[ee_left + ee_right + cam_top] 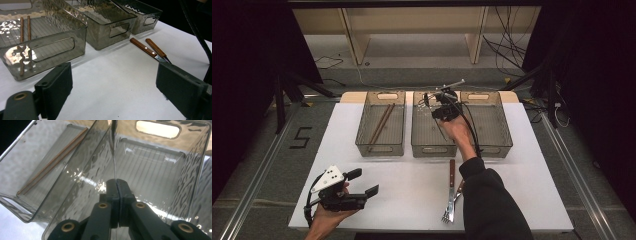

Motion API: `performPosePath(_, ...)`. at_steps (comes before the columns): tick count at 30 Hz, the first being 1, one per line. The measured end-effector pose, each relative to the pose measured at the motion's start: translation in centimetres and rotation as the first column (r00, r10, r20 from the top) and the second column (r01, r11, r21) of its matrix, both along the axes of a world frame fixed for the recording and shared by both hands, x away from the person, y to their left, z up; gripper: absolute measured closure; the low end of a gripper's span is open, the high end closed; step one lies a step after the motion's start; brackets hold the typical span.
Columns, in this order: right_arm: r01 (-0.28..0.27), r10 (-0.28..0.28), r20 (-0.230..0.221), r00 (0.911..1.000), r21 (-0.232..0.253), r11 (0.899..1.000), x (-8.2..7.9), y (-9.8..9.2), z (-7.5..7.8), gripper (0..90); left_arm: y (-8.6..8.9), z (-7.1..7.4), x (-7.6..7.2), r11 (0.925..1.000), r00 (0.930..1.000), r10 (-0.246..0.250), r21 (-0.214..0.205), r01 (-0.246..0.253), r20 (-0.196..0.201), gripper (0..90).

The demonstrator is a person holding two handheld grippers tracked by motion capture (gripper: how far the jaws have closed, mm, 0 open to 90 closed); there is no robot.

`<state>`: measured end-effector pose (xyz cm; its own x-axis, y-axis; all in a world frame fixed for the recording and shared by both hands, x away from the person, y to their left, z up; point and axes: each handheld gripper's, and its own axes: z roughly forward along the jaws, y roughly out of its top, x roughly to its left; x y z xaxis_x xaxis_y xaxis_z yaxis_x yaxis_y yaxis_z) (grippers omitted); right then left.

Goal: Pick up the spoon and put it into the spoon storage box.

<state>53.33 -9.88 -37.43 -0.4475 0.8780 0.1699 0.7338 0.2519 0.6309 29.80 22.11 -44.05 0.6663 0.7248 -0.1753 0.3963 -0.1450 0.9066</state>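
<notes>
Cutlery is the matter on this white worktop (pixel 412 190): three smoky clear bins stand side by side at its far half, and two wooden-handled pieces lie on the bare surface near the person.

In the high view the left bin (pixel 381 123) holds a pair of brown chopsticks (pixel 382 122) lying lengthwise. The middle bin (pixel 432 125) sits just beside it, and the right bin (pixel 489 122) is next in the row. The right tongs (pixel 443 106) hover over the middle bin, held by a hand coming out of a dark sleeve (pixel 492 200). In the right gripper view those tongs (pixel 116 182) are pressed together on a thin metal blade or stem (pixel 113 150) that rises straight up from between the jaws, with the middle bin's ribbed floor (pixel 150 167) behind it; what kind of utensil it is cannot be told. The chopsticks (pixel 52 161) lie in the neighbouring bin to its left.

A fork (pixel 450 192) lies on the worktop in front of the middle bin, tines toward the near edge, with a second utensil (pixel 458 192) just beside it, partly hidden by the sleeve. In the left gripper view their brown handles (pixel 143 47) lie side by side.

The left tongs (pixel 364 182) rest low at the near left of the worktop, spread wide and holding nothing; their jaws stand well apart in the left gripper view.
</notes>
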Motion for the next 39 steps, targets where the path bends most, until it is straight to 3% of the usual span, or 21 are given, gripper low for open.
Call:
performPosePath(18, -0.003, 0.001, -0.052, 0.9987, -0.025, 1.0, 0.3, 0.7, -2.0, 88.9, 0.0, 0.0, -0.1, 1.0, 1.0, -0.002, -0.004, 0.002, 0.0, 13.4)
performPosePath(22, -0.003, 0.004, -0.037, 0.9993, 0.027, 1.0, 0.4, 0.6, -1.7, 63.8, 0.0, 0.0, -0.1, 1.0, 1.0, -0.004, -0.002, 0.004, -0.001, 13.3)
performPosePath(32, -0.057, 0.057, -0.008, 0.9983, 0.058, 0.997, -0.7, -0.5, 0.0, 52.0, 0.0, 0.0, 0.0, 1.0, 1.0, -0.008, 0.004, 0.008, -0.001, 13.3)
performPosePath(39, -0.118, 0.117, 0.027, 0.9927, 0.048, 0.992, -2.8, -1.0, 1.4, 42.3, 0.0, 0.0, 0.0, 1.0, 1.0, -0.003, -0.001, 0.003, -0.003, 13.3)
